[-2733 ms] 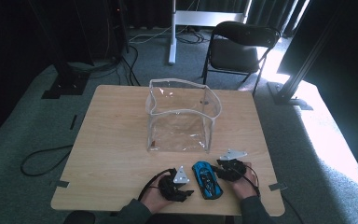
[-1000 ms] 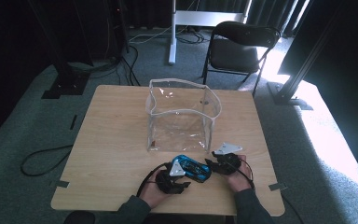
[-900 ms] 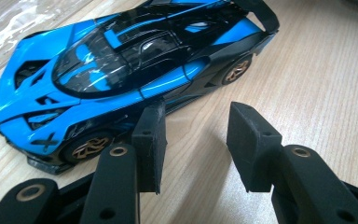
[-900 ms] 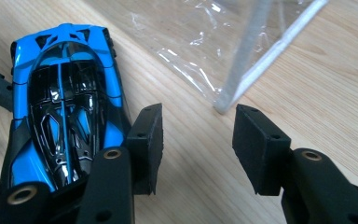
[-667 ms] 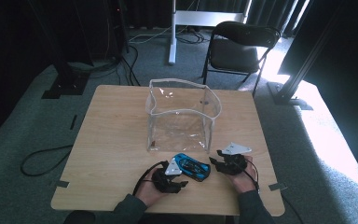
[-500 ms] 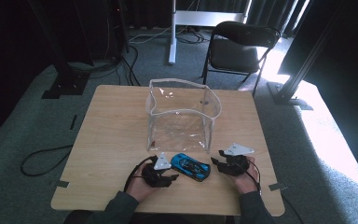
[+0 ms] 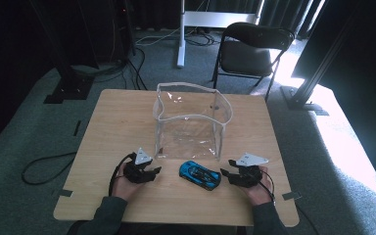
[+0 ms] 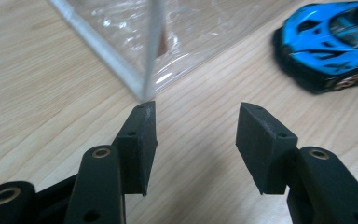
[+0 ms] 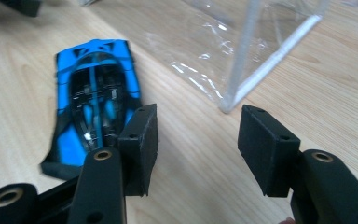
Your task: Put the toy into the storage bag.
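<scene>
From the high view, we see the blue toy car (image 7: pixel 200 174) lying free on the table (image 7: pixel 117 117), near its front edge and just in front of the clear plastic box (image 7: pixel 191 122). A second ago it was between the two hands. Now the left gripper (image 7: pixel 149 172) has pulled off toward the left edge, and the right gripper (image 7: pixel 227 174) sits just right of the car.

In the left gripper view, our jaws have just been opening and stand spread with nothing between them, the box's corner (image 8: pixel 147 88) just ahead.

In the right gripper view, the jaws have likewise just been opening over bare wood, the car (image 9: pixel 93 98) beside the left jaw.

We judge the car released, not yet in the box.
</scene>
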